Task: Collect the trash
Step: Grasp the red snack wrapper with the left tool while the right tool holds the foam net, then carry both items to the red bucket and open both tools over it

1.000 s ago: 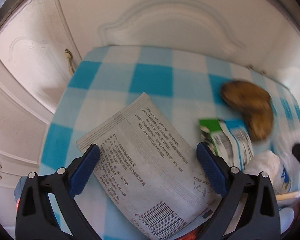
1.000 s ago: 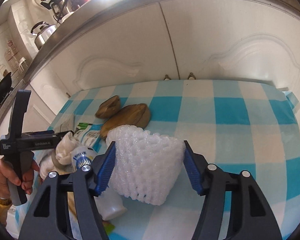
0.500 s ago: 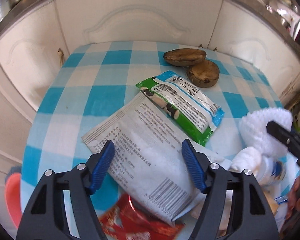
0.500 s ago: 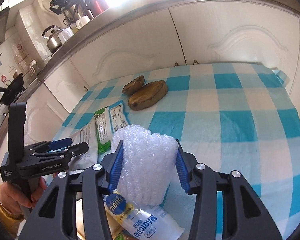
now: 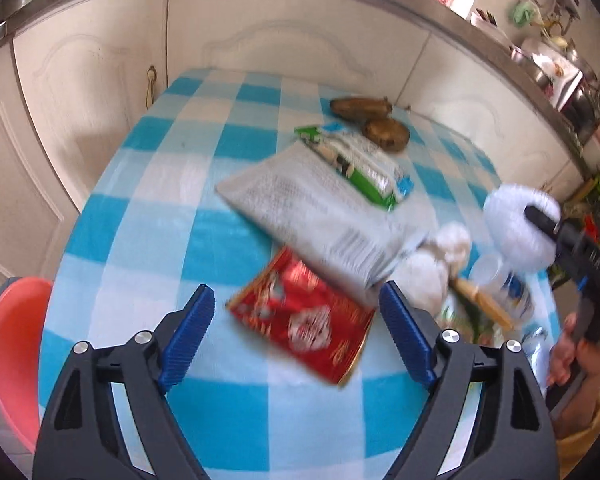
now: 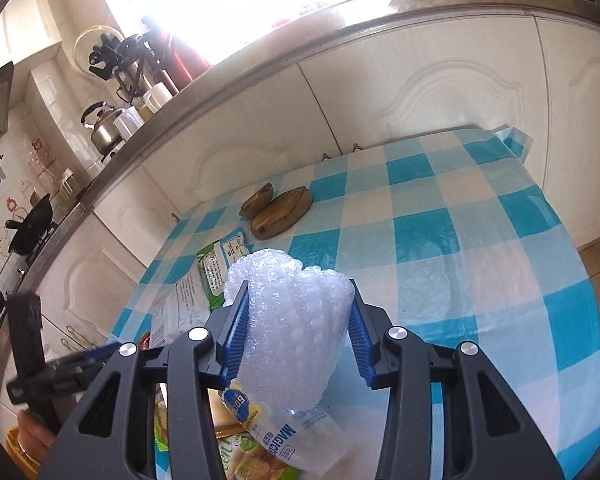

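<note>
My right gripper [image 6: 296, 334] is shut on a white foam net sleeve [image 6: 296, 320] and holds it above the table; it also shows in the left wrist view [image 5: 516, 228]. My left gripper [image 5: 296, 336] is open and empty, raised above a red snack wrapper [image 5: 308, 316]. A grey printed pouch [image 5: 316, 204], a green-and-white wrapper [image 5: 360, 164], crumpled white tissue [image 5: 428, 272] and a clear plastic bottle [image 6: 288, 432] lie on the blue checked tablecloth [image 5: 148, 216].
Two brown peels [image 6: 278, 210] lie near the table's far edge. White cabinet doors [image 5: 284, 28] stand behind the table. A red stool [image 5: 12, 352] is at the left. A green food packet [image 6: 244, 456] lies under the bottle.
My left gripper has pulled back and up from the grey pouch; the red wrapper now lies between its fingers. My right gripper has lifted the foam sleeve higher.
</note>
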Tool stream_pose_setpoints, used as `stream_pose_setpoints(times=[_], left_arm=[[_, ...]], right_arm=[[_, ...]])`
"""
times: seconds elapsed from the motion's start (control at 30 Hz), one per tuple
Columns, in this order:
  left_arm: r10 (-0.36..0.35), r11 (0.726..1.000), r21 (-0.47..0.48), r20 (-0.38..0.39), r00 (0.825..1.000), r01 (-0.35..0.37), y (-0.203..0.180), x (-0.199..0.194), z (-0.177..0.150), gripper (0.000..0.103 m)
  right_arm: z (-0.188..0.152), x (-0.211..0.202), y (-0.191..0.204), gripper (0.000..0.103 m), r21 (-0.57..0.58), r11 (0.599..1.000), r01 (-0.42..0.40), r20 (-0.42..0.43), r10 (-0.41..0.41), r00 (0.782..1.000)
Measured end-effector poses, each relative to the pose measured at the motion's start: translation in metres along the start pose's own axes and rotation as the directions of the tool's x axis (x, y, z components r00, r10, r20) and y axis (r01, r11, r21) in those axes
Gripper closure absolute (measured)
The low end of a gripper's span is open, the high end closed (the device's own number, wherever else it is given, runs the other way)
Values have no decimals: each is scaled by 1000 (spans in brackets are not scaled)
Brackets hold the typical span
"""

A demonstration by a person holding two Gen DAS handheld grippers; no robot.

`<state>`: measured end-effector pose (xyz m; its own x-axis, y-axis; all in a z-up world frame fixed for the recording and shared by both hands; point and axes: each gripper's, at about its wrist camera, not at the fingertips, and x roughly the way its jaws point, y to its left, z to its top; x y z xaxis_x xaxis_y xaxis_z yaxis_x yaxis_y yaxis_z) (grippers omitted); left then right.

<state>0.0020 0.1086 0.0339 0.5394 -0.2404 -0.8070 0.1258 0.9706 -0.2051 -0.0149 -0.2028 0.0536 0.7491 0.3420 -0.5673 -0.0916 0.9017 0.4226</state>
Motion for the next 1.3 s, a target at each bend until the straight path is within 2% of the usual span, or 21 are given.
stream_pose_setpoints(times=[0.07,0.1,0.23,0.4,0.53,0.57,1.0,1.3], left_arm=[[11,999,40,-25,1000,-10,-2,5,-9,17],[26,998,60,-5,1000,-25,-5,5,-11,16],[23,999,46,3,1000,-23,-9,15,-9,12],[145,975,169,27,989,-147,-29,31,-9,12],[142,974,173,36,989,-146,-29,29,-11,19],[143,974,169,46,989,-149,-28,27,-11,28],[44,999,22,90,995,-46,3,-6,-24,30],[57,995,-87,169,984,-42,54,-58,-42,30]], right_arm=[[-2,-5,1,57,2,1000,4,6,-4,1000],[-2,-7,1,57,5,1000,2,8,-2,1000],[-5,-18,7,57,-1,1000,10,22,-10,1000],[-5,-32,13,57,-1,1000,7,40,-7,999],[-5,-43,18,57,0,1000,1,50,-1,999],[-5,-44,20,57,-2,1000,0,50,0,999],[-18,-39,66,57,-54,997,-54,-3,54,999],[-28,-25,111,57,-98,987,-125,-57,120,991]])
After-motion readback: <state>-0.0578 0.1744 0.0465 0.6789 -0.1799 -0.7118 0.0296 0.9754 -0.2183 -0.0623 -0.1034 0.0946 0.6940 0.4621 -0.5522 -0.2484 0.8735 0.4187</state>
